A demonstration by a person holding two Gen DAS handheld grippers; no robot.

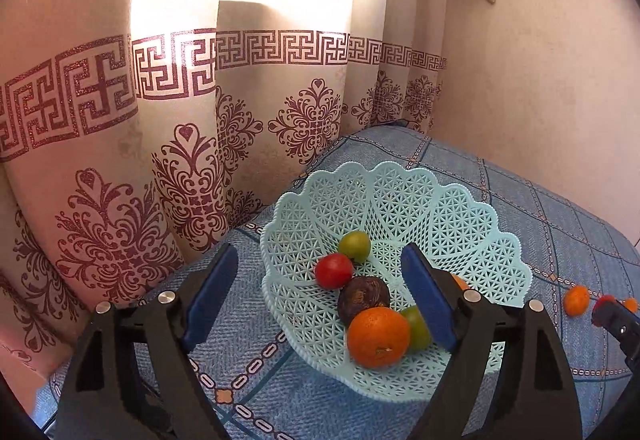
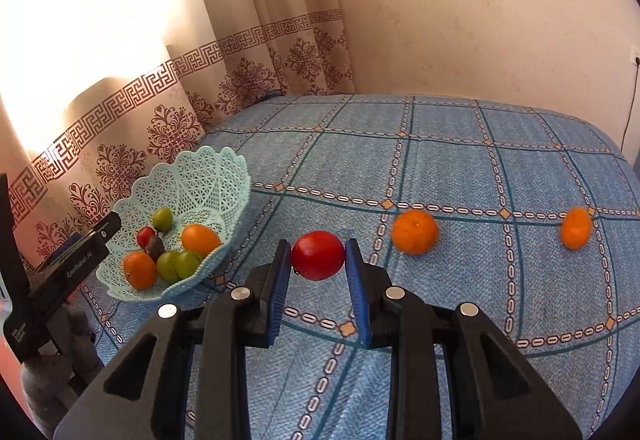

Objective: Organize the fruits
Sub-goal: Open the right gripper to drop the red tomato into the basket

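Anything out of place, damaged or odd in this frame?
One dark brown, wrinkled fruit in the basket looks shrivelled beside the smooth ones. Two oranges lie loose on the blue bedspread, not yet binned. The right gripper pinches a red fruit; the left gripper hangs open. Nothing spilled.

Basket at bed's left edge beside curtain; tomato right of it, two oranges farther right.
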